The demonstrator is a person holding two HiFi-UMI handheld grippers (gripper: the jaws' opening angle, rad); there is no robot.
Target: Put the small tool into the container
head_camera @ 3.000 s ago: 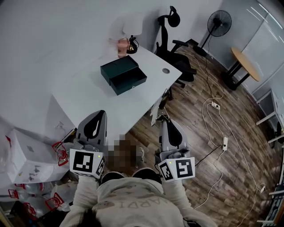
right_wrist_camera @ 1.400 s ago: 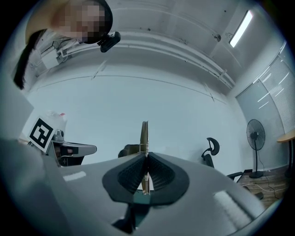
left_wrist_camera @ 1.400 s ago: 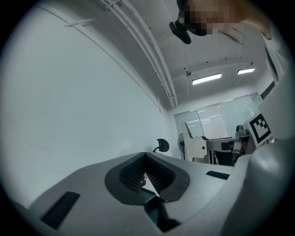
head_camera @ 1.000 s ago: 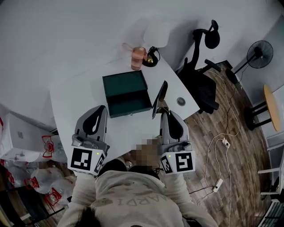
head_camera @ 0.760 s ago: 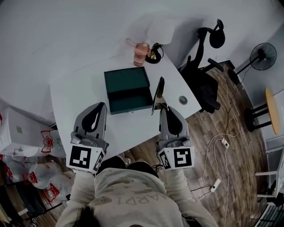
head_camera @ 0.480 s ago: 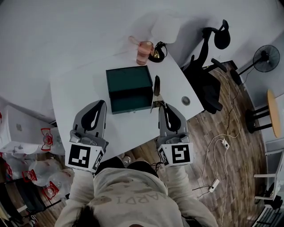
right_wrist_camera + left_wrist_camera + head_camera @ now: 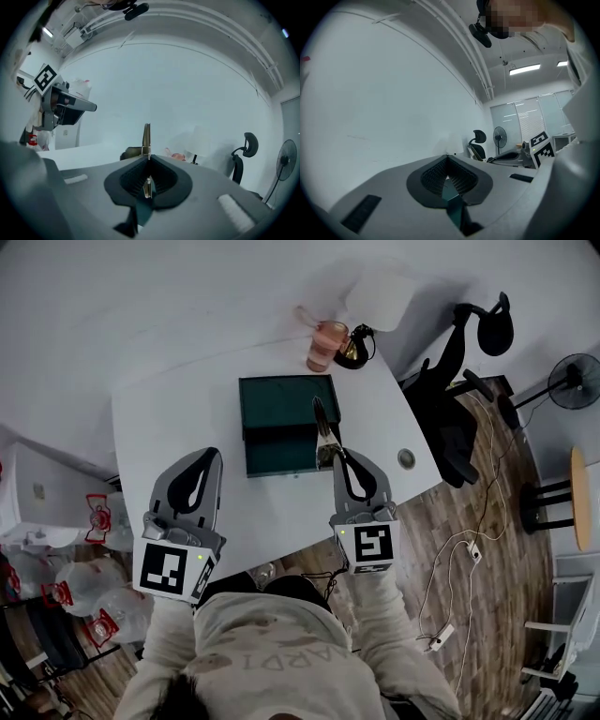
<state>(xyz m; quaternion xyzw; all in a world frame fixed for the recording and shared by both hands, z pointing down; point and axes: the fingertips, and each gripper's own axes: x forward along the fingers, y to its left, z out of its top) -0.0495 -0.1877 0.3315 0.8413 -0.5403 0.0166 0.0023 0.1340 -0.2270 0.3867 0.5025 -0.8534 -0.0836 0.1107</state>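
Right tool (image 7: 345, 459) is clamping the blade (image 7: 323, 427) by its near end, jaws pressing flat on it. The blade is sticking forward over the right side of the open green box (image 7: 277, 404), not inside it. Left tool (image 7: 208, 456) is hanging left of the box and nearer the person, above the tabletop (image 7: 178, 418), jaws together on nothing. Pink cup (image 7: 325, 345) is sitting just behind the box.

small tool (image 7: 324, 430) base buried between right hand-held gripper (image 7: 342, 456) jaws, round table (image 7: 589, 498) cut by right edge
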